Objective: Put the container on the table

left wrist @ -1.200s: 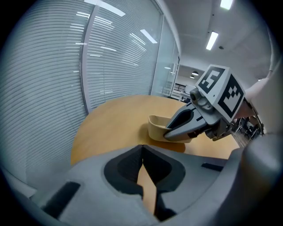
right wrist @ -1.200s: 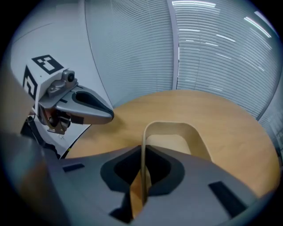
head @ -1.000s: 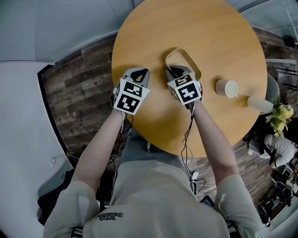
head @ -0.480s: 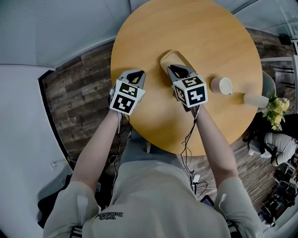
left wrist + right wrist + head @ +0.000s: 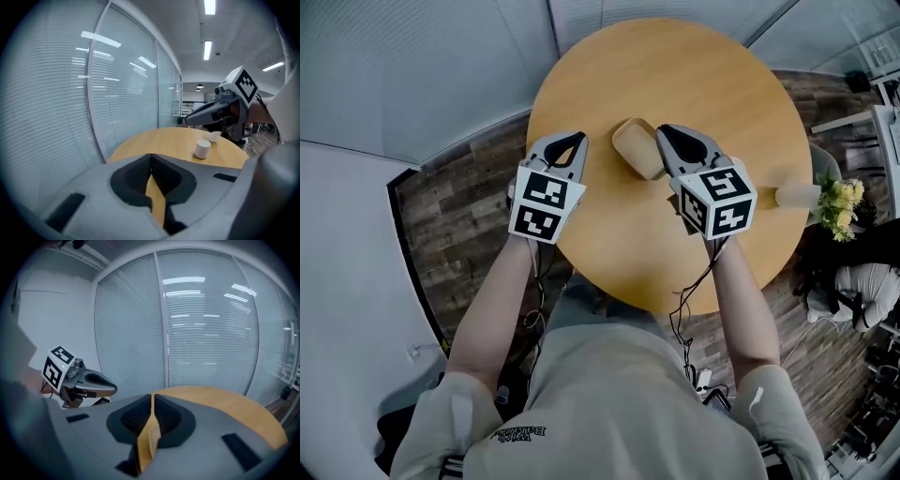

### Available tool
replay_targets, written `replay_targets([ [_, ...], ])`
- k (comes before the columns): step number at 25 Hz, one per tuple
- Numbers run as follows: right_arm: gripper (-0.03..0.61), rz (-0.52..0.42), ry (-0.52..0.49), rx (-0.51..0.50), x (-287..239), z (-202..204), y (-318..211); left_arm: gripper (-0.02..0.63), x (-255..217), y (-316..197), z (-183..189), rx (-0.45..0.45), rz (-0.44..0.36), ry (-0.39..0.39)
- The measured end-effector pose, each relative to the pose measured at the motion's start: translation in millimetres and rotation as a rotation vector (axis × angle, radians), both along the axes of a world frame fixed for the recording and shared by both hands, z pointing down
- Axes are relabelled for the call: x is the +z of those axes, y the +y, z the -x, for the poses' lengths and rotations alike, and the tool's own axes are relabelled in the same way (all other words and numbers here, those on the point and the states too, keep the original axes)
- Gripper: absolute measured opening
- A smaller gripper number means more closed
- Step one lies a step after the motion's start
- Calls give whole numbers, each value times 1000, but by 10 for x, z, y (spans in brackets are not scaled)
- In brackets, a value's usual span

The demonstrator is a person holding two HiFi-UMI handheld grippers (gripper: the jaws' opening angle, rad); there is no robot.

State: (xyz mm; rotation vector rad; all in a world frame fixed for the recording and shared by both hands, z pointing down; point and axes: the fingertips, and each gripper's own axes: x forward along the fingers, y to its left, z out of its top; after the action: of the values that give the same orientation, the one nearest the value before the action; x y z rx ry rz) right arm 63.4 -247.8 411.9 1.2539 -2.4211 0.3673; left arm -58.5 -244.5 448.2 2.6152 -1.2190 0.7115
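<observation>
In the head view, the container [image 5: 636,148] lies on the round table [image 5: 741,84], between my two grippers. My right gripper [image 5: 663,129] has its tip just beside the container's right edge. A second ago this tip was at the near rim of the container; now it has come off to the right and looks higher. The container itself now sits more to the left than before. My left gripper [image 5: 566,139] is at the table's left edge, well apart from the container, nearly as it was. The vase [image 5: 795,195] with flowers [image 5: 836,202] stands at the right edge.

In the left gripper view, the two jaws of my left gripper [image 5: 151,158] meet at the tips and there is nothing between them; only the table [image 5: 168,140] shows through the gap behind them. A white cup [image 5: 202,149] stands on the table, and above it I see my right gripper [image 5: 188,120], clear of the surface.

In the right gripper view, my right gripper [image 5: 153,397] is also closed tip to tip and holds nothing. Through the gap a pale rim of the container [image 5: 153,439] shows below. My left gripper [image 5: 112,389] is at the left.
</observation>
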Motion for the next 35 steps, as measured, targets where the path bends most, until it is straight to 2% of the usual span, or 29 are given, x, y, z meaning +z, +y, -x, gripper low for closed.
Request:
replay_targets([
  [9,35,-178,-119,41,-1239,-233,408,20,-1157,245,-95,26,-202,42],
  [13,35,-273,-135,49,-1699,-318,683,20,-1682,468,-154,62,-302,43],
  [19,34,-382,-118,60,-2144,-381,1091,20,-2298,770,-223,110,-403,99],
  [22,34,-417,-132,71,-2262,-409,1277,20,-2542,923,-277,125,-430,154],
  [29,34,-460,-140,128,-2422,-624,1628,20,-2772,1218,-317,120,-473,204],
  [35,34,-469,-123,146,-2359,-717,1789,20,-2608,1352,-463,145,-429,219],
])
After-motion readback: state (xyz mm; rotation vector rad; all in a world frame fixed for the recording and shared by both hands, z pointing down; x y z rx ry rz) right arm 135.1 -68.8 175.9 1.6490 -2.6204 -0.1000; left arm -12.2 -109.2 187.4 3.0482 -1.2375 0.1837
